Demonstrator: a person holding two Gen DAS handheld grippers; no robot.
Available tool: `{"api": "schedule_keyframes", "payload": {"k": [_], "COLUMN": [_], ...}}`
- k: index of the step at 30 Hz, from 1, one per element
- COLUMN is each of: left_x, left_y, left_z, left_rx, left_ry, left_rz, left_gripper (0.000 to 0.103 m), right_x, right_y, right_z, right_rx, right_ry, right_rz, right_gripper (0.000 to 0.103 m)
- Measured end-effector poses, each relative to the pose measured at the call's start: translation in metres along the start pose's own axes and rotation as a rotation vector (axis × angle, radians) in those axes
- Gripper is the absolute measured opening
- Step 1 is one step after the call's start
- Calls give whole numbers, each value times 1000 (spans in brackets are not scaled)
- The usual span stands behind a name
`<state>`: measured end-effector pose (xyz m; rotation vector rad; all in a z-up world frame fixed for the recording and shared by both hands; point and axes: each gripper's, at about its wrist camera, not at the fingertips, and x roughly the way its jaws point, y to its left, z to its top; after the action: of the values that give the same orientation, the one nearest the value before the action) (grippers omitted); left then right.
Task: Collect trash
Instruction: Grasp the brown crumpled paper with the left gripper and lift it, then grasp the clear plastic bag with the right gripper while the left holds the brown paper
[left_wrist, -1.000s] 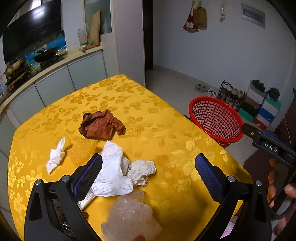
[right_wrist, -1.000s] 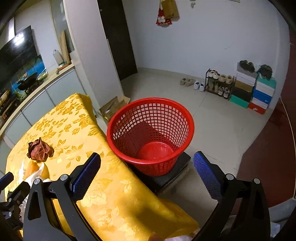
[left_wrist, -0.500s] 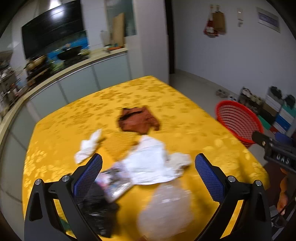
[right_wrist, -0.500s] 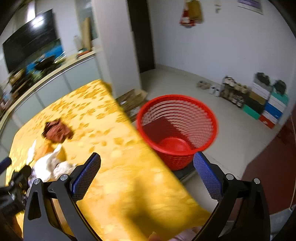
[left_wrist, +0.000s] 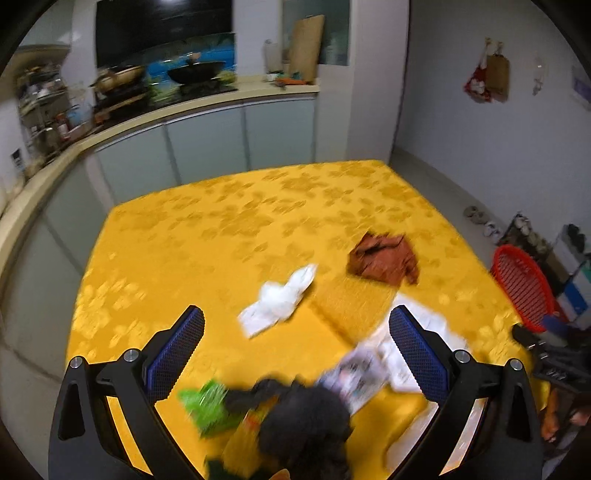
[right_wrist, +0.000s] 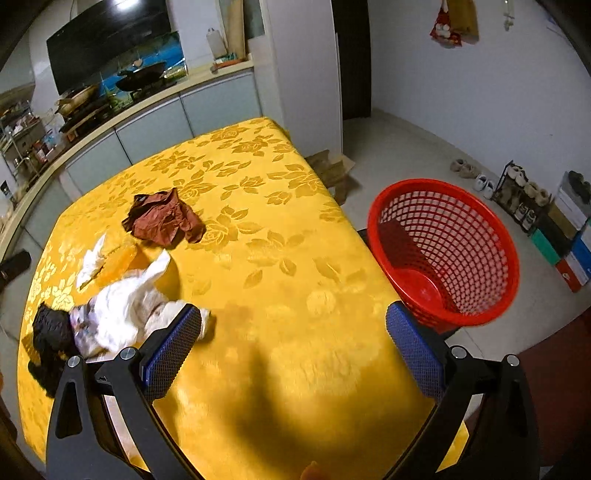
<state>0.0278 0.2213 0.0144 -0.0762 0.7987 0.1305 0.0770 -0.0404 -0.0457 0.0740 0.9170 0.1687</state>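
The left gripper (left_wrist: 295, 339) hung over the yellow tablecloth (left_wrist: 207, 236) with its jaws wide and nothing between them. The right gripper (right_wrist: 295, 339) was likewise spread wide and empty above the near part of the cloth. The trash lay in a loose pile toward the table's near edge: a white tissue (left_wrist: 279, 299), a brown crumpled wrapper (right_wrist: 164, 219), white paper (right_wrist: 118, 314) and a black lump (left_wrist: 303, 417), perhaps a bag, too blurred to tell. The red basket (right_wrist: 445, 251) stood on the floor just beside the table.
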Motion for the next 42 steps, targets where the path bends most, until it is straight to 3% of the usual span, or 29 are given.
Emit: {"api": "schedule_keyframes", "payload": {"k": [4,6,10,17,25,30,32,38,42], "left_x": [40,71,114,163,162,135,118,60,26], "left_y": [-31,-54,-85,-102,-97,-89,-86,-63,-45], "left_z": [28,40,46,42,44,51,54,59,54], "left_rx": [100,165,251,296,284,231,225,192,169], "left_ry": [70,147,245,359,330,262,220,90,11], "left_rz": [-74,-124,-148,-141,-147,-177,-179,-136,-85], "left_gripper": [97,97,96,70,53,51,51,51,51], "right_x": [23,33,47,66,69,71,69,27,-6], "right_y": [3,5,4,0,2,2,3,24,44], "right_z": [5,2,-2,-4,-6,-3,-1,0,-11], "right_rx": [-25,-33,-42,-53,-76,-94,-112,-177,-246], "right_ry": [43,66,99,132,110,159,181,68,42], "right_rz": [-21,-25,-33,-49,-65,-56,-10,125,291], "right_gripper": [97,97,97,97,97,97,97,97,97]}}
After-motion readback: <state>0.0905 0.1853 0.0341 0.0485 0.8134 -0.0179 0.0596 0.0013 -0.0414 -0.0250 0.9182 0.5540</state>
